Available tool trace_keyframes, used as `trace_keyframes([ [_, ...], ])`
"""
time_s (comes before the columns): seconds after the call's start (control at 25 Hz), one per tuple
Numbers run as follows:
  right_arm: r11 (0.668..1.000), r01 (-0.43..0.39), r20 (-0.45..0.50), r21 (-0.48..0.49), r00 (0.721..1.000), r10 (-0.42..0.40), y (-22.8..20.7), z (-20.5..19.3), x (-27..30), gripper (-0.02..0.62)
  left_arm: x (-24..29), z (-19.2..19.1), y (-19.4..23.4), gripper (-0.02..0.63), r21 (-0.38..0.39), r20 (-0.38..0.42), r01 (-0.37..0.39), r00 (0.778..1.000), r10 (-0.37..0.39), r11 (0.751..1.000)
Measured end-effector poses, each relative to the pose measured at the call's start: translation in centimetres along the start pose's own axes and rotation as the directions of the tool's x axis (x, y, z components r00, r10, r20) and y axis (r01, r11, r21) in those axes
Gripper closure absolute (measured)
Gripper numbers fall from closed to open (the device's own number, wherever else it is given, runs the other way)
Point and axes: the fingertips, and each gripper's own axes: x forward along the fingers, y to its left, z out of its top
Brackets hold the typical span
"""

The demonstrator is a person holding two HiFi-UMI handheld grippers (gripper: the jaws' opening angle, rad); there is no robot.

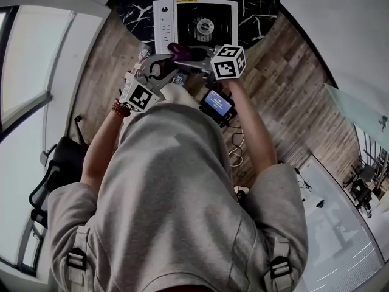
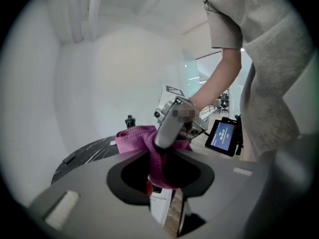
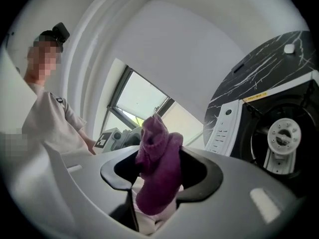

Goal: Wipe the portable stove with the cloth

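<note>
The white portable stove (image 1: 194, 20) sits on a black marble table (image 1: 130, 5); its burner and control strip show in the right gripper view (image 3: 259, 128). Both grippers meet at the stove's near edge with a purple cloth (image 1: 178, 48) bunched between them. My left gripper (image 1: 167, 59) is shut on the cloth (image 2: 137, 136), which hangs through its jaws. My right gripper (image 1: 185, 55) stands open with the cloth (image 3: 159, 168) still rising through its gap. One right finger (image 2: 169, 123) lies across the cloth in the left gripper view.
A small device with a blue screen (image 1: 217, 104) hangs at the person's waist, right of the grippers. Wooden floor (image 1: 292, 90) surrounds the round table. A dark chair (image 1: 55, 175) stands at the left by the window.
</note>
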Motion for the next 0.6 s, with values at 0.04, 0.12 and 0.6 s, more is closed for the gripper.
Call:
trace_keyframes([
  [0.04, 1.000, -0.005, -0.005, -0.007, 1.000, 0.005, -0.1, -0.2, -0.4, 0.356, 0.1, 0.0, -0.3, 0.503, 0.008, 0.001, 0.017, 1.000, -0.017, 1.000],
  [0.12, 1.000, -0.004, -0.005, -0.019, 1.000, 0.004, -0.2, -0.4, -1.2, 0.341, 0.1, 0.1, -0.3, 0.515, 0.014, 0.008, 0.030, 1.000, -0.030, 0.999],
  [0.6, 0.885, 0.425, -0.039, -0.189, 0.898, -0.439, -7.4, -4.2, -10.0, 0.359, 3.5, -6.6, 15.0, 0.534, -0.090, -0.119, -0.177, 0.979, 0.166, 0.980],
])
